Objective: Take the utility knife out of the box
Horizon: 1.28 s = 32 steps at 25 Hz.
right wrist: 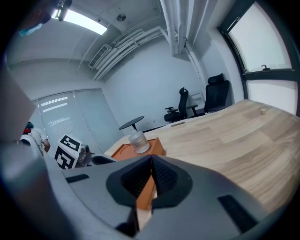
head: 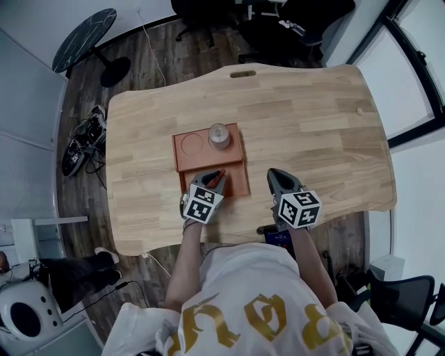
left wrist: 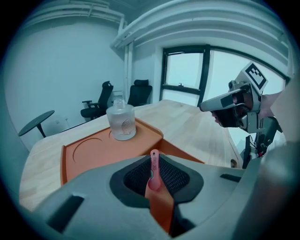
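Observation:
An orange box (head: 238,183) lies on the wooden table (head: 313,125), a glass jar (head: 220,136) standing in its far part. My left gripper (head: 217,178) hovers over the box's near compartment, shut on the red utility knife (head: 221,175). In the left gripper view the knife's slim end (left wrist: 153,161) sticks up between the closed jaws, with the box (left wrist: 93,152) and jar (left wrist: 121,123) beyond. My right gripper (head: 276,175) hangs to the right of the box, shut and holding nothing; its jaws meet (right wrist: 151,172).
The table's near edge runs just below both grippers. A round black side table (head: 85,38) and cables (head: 83,142) are on the floor at left. Office chairs (head: 278,21) stand beyond the far edge. Windows run along the right.

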Each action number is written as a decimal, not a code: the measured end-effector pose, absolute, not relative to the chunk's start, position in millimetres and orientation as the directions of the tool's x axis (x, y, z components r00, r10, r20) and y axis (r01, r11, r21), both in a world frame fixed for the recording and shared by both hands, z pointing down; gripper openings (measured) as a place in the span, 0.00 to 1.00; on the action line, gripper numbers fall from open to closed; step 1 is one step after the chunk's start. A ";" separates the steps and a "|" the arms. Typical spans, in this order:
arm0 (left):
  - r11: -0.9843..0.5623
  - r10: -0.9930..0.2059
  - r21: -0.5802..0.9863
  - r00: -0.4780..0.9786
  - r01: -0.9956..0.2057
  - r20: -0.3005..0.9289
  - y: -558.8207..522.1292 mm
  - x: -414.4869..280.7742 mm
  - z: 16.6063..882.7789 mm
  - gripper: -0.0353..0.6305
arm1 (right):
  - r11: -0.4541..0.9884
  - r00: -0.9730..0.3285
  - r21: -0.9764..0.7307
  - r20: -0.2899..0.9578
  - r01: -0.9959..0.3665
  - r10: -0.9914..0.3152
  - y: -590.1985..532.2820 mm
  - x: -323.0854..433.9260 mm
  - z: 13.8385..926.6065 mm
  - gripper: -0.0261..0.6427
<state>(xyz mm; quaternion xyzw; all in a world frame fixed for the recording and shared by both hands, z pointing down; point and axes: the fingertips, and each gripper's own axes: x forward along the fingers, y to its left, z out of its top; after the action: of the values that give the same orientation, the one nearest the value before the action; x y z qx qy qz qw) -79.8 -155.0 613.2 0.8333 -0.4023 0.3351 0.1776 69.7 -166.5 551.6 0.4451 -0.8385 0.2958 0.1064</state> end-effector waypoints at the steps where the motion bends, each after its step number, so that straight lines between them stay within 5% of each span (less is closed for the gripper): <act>1: -0.614 -0.559 0.019 0.452 -0.789 0.695 -153.5 -79.1 609.2 0.14 | 0.431 -0.582 -0.399 0.440 -0.809 -0.684 -164.5 69.4 549.8 0.06; 15: -0.507 -0.684 0.174 0.517 -0.844 0.514 -140.3 -75.8 546.2 0.14 | 0.479 -0.589 -0.350 0.377 -0.805 -0.715 -145.7 56.4 522.1 0.06; 32: -0.459 -0.820 0.128 0.475 -0.879 0.318 -113.1 -103.6 467.6 0.14 | 0.521 -0.570 -0.232 0.331 -0.822 -0.752 -123.7 44.7 488.5 0.06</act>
<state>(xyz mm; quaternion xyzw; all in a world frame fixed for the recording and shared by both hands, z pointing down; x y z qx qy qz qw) -103.6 -113.1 467.6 0.8477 -0.5012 0.1059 0.1381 44.7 -123.7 488.5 0.4540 -0.8668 0.1833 0.0948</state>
